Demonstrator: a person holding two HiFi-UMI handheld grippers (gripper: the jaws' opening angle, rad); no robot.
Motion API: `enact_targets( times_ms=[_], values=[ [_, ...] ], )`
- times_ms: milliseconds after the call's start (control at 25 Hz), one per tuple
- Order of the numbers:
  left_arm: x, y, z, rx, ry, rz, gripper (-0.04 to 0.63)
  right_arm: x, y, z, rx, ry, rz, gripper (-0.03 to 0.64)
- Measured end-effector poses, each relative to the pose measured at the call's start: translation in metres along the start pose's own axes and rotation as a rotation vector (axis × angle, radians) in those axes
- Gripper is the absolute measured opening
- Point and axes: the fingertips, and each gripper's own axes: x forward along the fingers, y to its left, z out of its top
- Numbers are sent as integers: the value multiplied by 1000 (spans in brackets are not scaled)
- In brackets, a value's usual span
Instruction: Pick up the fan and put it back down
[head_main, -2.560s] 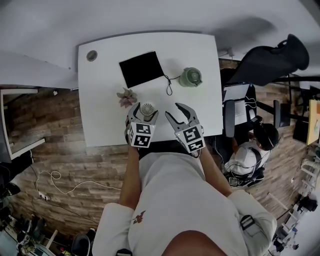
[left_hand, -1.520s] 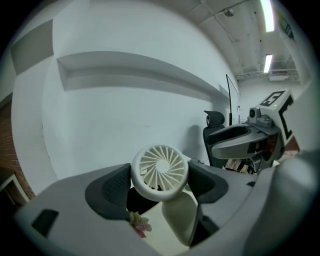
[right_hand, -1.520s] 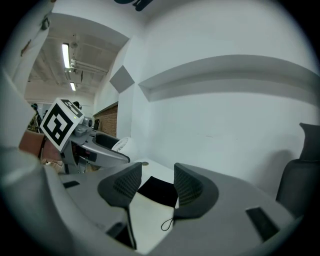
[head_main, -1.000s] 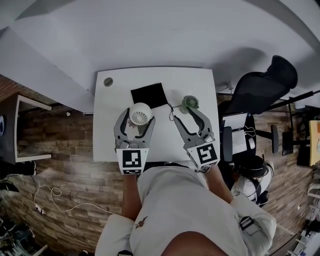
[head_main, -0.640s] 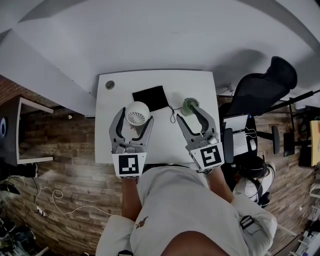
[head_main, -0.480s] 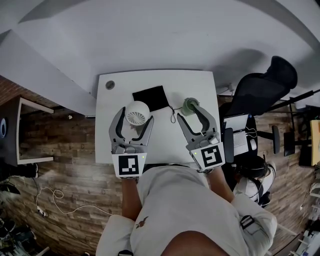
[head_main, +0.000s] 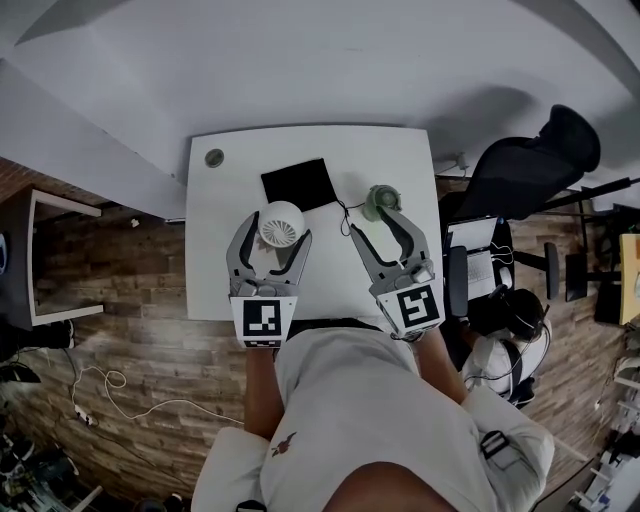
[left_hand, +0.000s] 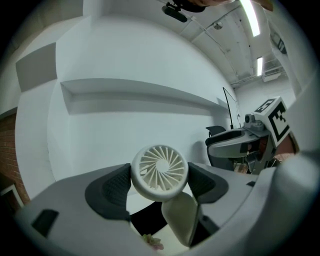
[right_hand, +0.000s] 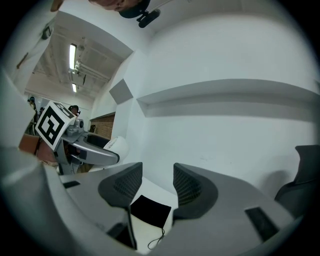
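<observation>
Now pinching the white fan (left_hand: 160, 171) by its round head with the left gripper (head_main: 272, 232), up above the white table (head_main: 212, 285), with the right gripper (right_hand: 158, 186) spread on nothing and partly hiding a green pot (head_main: 378, 198), contents not discernible.

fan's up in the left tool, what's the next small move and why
Probably lower the left tool straight down toward the table. Its jaws are shut on the fan, which looks lifted clear of the tabletop, so the pick-up seems done and only the set-down remains. Hold the grip until the base lands.
</observation>
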Motion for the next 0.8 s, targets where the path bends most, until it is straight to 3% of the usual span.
enact_targets(
  times_ms=[800],
  values=[
    [27, -28, -134, -105, 278, -105, 351, 23, 36, -122, 113, 254, 90, 194]
  ],
)
